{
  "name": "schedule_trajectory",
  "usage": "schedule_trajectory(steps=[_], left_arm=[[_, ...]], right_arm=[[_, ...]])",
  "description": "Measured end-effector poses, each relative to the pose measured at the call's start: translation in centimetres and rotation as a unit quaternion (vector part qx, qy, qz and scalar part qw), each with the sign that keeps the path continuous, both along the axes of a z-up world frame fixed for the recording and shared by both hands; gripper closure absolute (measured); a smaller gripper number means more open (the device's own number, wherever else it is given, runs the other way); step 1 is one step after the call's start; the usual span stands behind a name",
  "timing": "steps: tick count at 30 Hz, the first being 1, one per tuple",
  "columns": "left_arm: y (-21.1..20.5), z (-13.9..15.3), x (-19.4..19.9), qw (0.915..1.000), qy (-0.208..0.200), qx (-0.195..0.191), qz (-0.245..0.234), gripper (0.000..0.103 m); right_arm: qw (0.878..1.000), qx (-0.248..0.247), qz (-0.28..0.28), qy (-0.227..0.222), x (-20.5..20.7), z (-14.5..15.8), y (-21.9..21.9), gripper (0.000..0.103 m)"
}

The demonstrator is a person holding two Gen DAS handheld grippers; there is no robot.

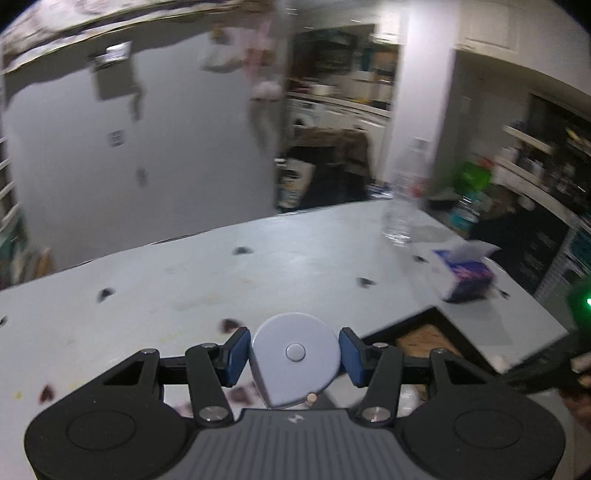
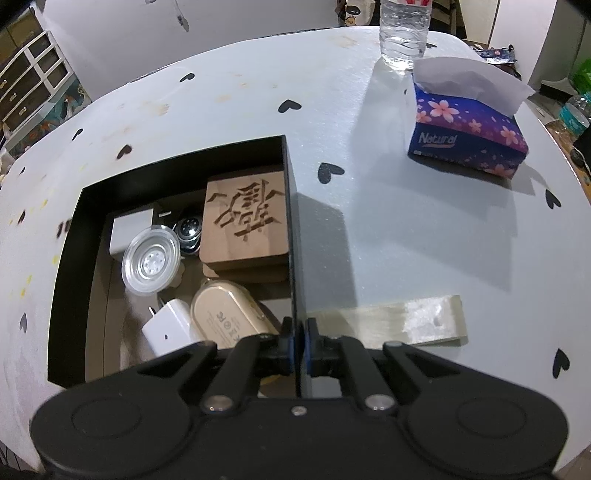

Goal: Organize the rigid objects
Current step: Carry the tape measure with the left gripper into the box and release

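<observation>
My left gripper (image 1: 294, 353) is shut on a round lilac tape measure (image 1: 295, 360), held in the air above the white table (image 1: 207, 280); both blue pads press its sides. My right gripper (image 2: 297, 341) is shut on the right wall of a black box (image 2: 291, 236), its pads pinching the thin edge. Inside the box lie a carved wooden block (image 2: 245, 225), a clear round lid (image 2: 151, 264), a white charger (image 2: 168, 328), a beige oval case (image 2: 227, 317) and a white cube (image 2: 131, 230). The box corner (image 1: 424, 325) shows in the left wrist view too.
A purple flowered tissue box (image 2: 469, 136) and a clear water bottle (image 2: 404, 33) stand at the table's far right. A pale flat strip (image 2: 399, 321) lies on the table right of the box. Black heart marks dot the tabletop. Shelves and clutter fill the room behind.
</observation>
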State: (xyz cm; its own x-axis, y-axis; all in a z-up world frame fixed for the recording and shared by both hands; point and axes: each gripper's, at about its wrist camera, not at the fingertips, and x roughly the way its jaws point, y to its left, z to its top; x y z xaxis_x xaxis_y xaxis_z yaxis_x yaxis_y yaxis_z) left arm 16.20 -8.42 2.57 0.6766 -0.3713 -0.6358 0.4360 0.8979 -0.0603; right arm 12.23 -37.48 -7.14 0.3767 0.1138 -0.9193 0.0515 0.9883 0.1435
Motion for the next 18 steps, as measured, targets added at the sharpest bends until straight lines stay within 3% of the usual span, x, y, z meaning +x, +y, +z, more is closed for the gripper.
schedule_trajectory(steps=[6,18], left_arm=[[-4.0,-1.2,-0.7,0.9954,0.027,0.027,-0.088,0.05],[-8.3,-6.9,-2.8,0.9777,0.099,0.095,-0.159,0.05]], right_arm=[[1.0,0.001,0.0,-0.001,-0.1,0.0,-0.1,0.097],[1.0,0.002,-0.003,-0.001,-0.1,0.1,0.0,0.097]])
